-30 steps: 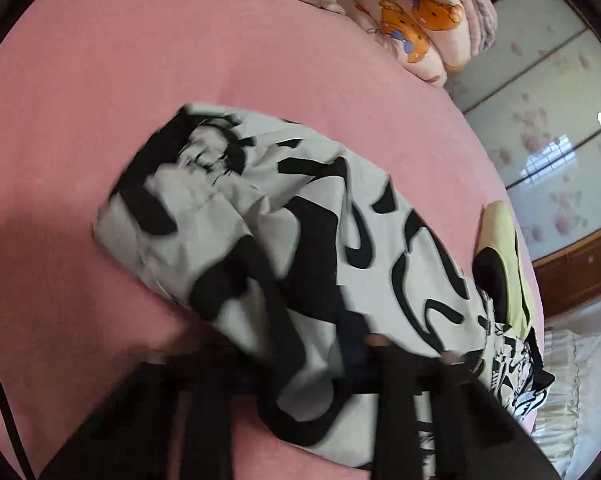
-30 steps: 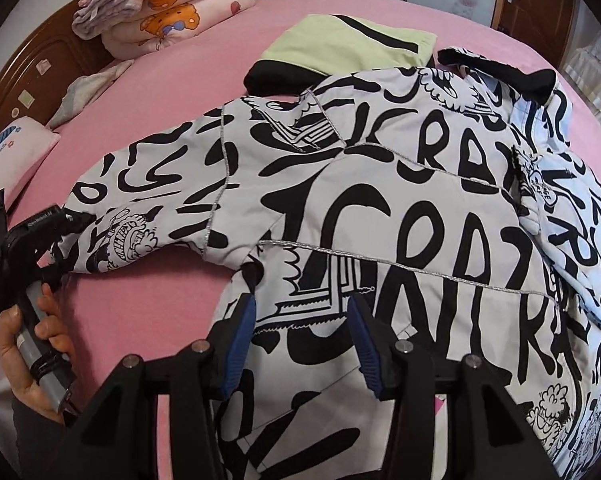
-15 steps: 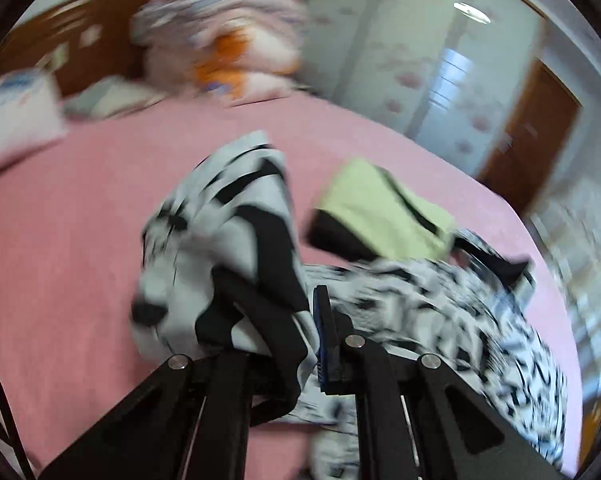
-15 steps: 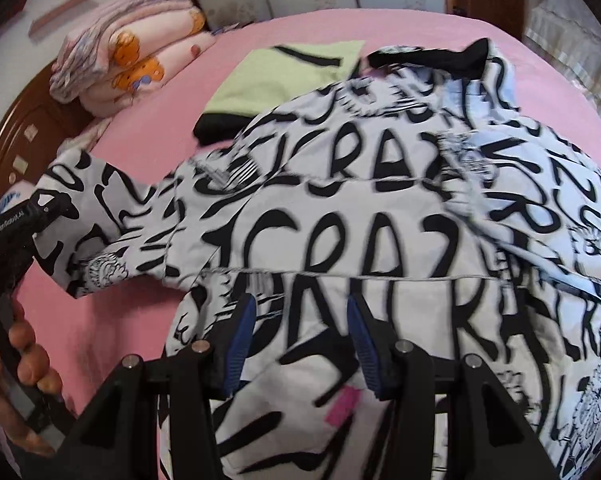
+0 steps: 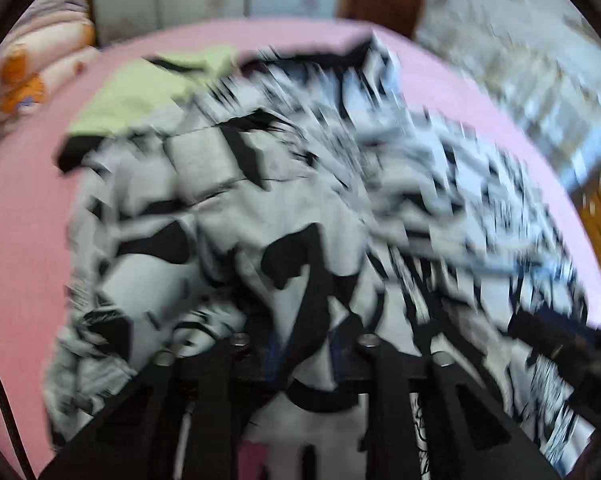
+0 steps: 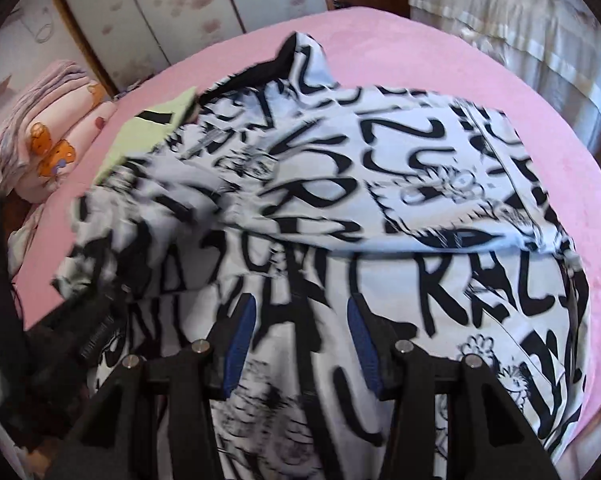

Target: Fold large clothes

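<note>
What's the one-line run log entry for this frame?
stage: sleeve fold-over | left gripper: jaws just opening, sleeve fabric between | right gripper: open, empty | black-and-white graffiti-print jacket: on pink bed

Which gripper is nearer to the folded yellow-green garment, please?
Left. In the right wrist view the left gripper sits on the side where the yellow-green garment lies; the right gripper is farther over.

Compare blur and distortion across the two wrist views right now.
Left wrist: heavy motion smear over the printed garment and the room behind; only the left gripper reads fairly crisp. Right wrist: sharper, lettering legible on the right, smeared on the garment's left side; right gripper crisp. Both: fisheye curve bends the pink bed, dark vignette at corners.
</note>
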